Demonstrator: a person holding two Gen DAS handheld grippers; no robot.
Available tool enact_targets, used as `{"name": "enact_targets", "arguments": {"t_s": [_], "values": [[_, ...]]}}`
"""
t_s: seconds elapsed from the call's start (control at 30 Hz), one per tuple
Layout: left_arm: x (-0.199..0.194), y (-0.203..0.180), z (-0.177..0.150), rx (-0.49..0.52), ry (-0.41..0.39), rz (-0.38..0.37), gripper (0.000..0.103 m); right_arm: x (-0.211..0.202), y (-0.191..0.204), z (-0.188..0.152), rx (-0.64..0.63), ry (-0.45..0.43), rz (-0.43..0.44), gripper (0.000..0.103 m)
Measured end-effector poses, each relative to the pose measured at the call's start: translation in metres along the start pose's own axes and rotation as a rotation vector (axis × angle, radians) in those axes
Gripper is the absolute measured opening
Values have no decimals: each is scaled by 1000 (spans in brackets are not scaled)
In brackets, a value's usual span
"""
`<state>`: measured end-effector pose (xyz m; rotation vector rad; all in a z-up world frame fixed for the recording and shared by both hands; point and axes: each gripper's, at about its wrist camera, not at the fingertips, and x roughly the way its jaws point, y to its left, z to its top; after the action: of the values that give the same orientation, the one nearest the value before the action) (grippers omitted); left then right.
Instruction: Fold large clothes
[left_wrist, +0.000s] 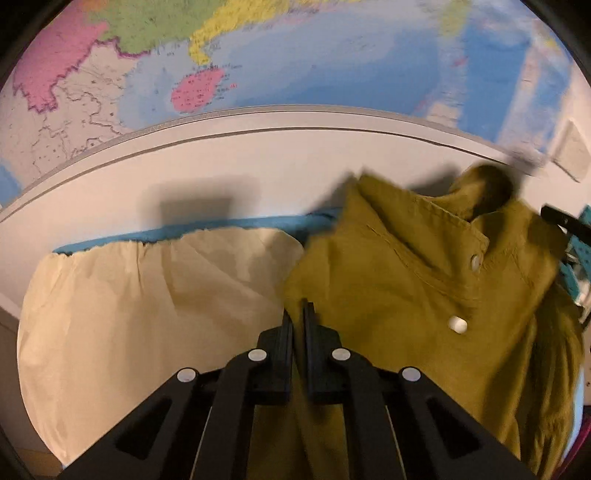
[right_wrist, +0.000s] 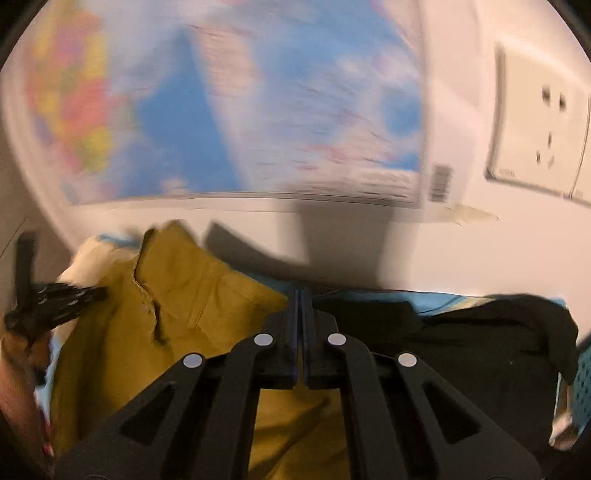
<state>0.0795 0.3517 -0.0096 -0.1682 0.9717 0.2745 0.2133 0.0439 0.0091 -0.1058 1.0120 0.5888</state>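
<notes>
Plainly, the left gripper (left_wrist: 298, 314) had its fingers clenched on an edge of the mustard-yellow jacket (left_wrist: 424, 295), which hung to the right of them, its collar and snap buttons (left_wrist: 475, 261) showing. Left of the fingers lay a cream cloth (left_wrist: 147, 314) over a blue sheet (left_wrist: 221, 226), with a wall map (left_wrist: 295, 55) behind. The right gripper (right_wrist: 300, 299) was pressed shut with jacket fabric (right_wrist: 184, 302) at its left finger; whether it pinched cloth could not be told. A black garment (right_wrist: 461, 343) lay right of those fingers.
</notes>
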Motion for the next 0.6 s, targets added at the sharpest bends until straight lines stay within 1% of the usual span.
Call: {"name": "enact_targets", "arguments": {"t_s": [0.03,0.07,0.1,0.13,0.17,0.2,0.23,0.27,0.33,0.37,0.4,0.43,0.47,0.5,0.53,0.6], "values": [[6,1,3,-10,13,-2,6,12,0,-3,2,30,-21,3],[11,2,5,-18,19,4,10,22,-1,-6,8,44,-66,9],[14,2,5,-19,16,28,13,25,-3,-10,25,46,-75,19],[13,1,4,-20,5,45,21,22,-5,-12,40,37,-61,36],[7,0,-1,-6,-26,59,29,7,-6,-19,50,2,-60,48],[1,-3,-5,12,-45,64,35,-6,-4,-23,37,-14,-60,51],[-9,-6,-11,41,-70,64,46,-29,-2,-34,7,-38,-32,54],[-20,-9,-19,71,-92,52,51,-41,-2,-40,-6,-46,-3,63],[-35,-12,-37,124,-111,41,52,-74,4,-65,-38,-48,51,70],[-44,-14,-48,141,-116,34,56,-94,11,-87,-62,-32,93,74],[-51,-15,-56,153,-120,20,59,-103,22,-105,-79,-18,120,79],[-60,-21,-63,168,-123,9,59,-115,29,-125,-92,-2,138,87],[-64,-24,-73,183,-126,4,59,-124,37,-145,-122,29,147,90],[-71,-28,-86,204,-131,-14,59,-132,47,-168,-155,61,141,90],[-80,-30,-97,214,-133,-30,61,-134,52,-180,-168,78,134,90],[-84,-36,-118,238,-133,-44,64,-137,65,-213,-178,131,148,91]]}}
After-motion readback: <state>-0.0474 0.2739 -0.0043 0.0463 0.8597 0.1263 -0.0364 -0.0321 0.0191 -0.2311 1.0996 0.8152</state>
